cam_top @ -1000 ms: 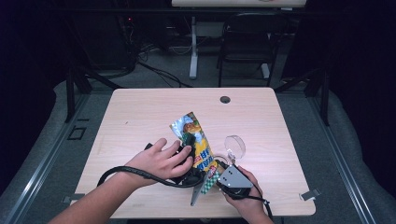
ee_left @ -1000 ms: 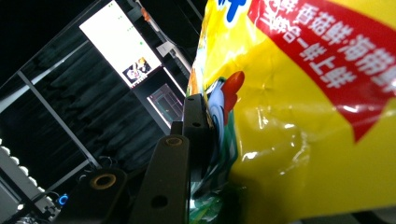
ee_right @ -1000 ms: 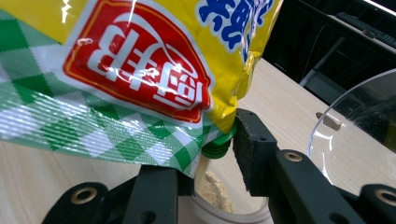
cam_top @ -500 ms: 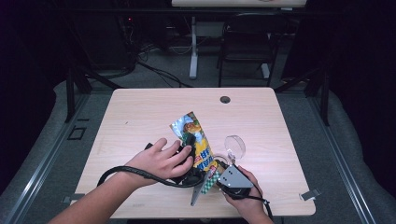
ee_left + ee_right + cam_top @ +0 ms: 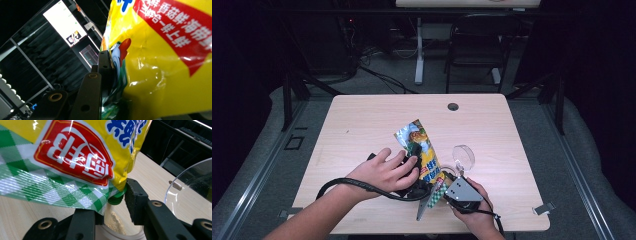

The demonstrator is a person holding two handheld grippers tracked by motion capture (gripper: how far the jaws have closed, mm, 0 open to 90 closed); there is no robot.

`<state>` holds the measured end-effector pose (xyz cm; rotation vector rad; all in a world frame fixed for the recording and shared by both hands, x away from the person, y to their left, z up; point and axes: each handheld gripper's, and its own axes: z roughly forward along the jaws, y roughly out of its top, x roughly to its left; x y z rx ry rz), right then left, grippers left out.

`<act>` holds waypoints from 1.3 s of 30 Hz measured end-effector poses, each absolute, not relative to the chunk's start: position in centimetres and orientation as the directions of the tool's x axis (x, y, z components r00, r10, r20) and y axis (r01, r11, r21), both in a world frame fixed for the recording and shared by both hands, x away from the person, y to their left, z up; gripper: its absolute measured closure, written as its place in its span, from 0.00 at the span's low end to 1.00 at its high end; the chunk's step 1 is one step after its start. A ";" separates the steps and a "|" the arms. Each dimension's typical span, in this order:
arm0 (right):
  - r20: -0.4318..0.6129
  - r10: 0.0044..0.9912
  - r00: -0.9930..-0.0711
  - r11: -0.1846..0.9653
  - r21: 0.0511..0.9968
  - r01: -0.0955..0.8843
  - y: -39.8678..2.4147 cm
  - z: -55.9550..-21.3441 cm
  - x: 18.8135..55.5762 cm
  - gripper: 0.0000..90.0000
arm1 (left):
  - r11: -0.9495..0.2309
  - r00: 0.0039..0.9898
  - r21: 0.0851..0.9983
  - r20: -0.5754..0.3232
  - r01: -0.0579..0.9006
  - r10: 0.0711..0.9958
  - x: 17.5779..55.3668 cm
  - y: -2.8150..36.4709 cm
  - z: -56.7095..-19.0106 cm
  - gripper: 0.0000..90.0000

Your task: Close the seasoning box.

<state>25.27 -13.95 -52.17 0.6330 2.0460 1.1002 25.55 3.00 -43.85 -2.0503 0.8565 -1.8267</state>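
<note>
Pale wooden table [image 5: 362,125] is seen under the work. Nearest, the right gripper [image 5: 447,192] is clamped on the snack bag [image 5: 424,152] by its green spout; beyond, the left gripper [image 5: 412,172] is pressed on its middle, its long axis slanting away up-left.

One snack bag [image 5: 424,152] is sitting on the worktop [image 5: 362,125], printed in yellow, red and green check. One clear round lid [image 5: 463,156] is lying just beside it. One small green cap [image 5: 115,199] is showing at the bag's corner. Two tools are working here: the left tool [image 5: 414,152] and the right tool [image 5: 447,181]. Two hands are holding them. One chair [image 5: 474,45] is standing beyond the worktop.
</note>
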 end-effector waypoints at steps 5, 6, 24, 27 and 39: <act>-0.360 0.696 -0.621 0.515 0.853 0.083 -14.0 -52.2 25.2 0.78 | -0.791 0.034 -0.557 0.812 -0.252 -0.583 25.6 3.0 -43.8 0.91; -0.360 0.696 -0.621 0.515 0.853 0.083 -14.0 -52.2 25.2 0.78 | -0.790 0.033 -0.559 0.811 -0.252 -0.584 25.5 3.0 -43.8 0.91; -0.359 0.697 -0.620 0.512 0.855 0.081 -14.0 -52.2 25.2 0.78 | -0.792 0.032 -0.554 0.814 -0.255 -0.580 25.5 2.9 -43.7 0.91; -0.360 0.697 -0.620 0.513 0.855 0.080 -14.0 -52.1 25.2 0.78 | -0.792 0.031 -0.554 0.815 -0.256 -0.579 25.5 2.9 -43.7 0.91; -0.360 0.697 -0.620 0.513 0.855 0.080 -14.0 -52.1 25.2 0.78 | -0.788 0.034 -0.564 0.808 -0.247 -0.589 25.5 2.9 -43.7 0.91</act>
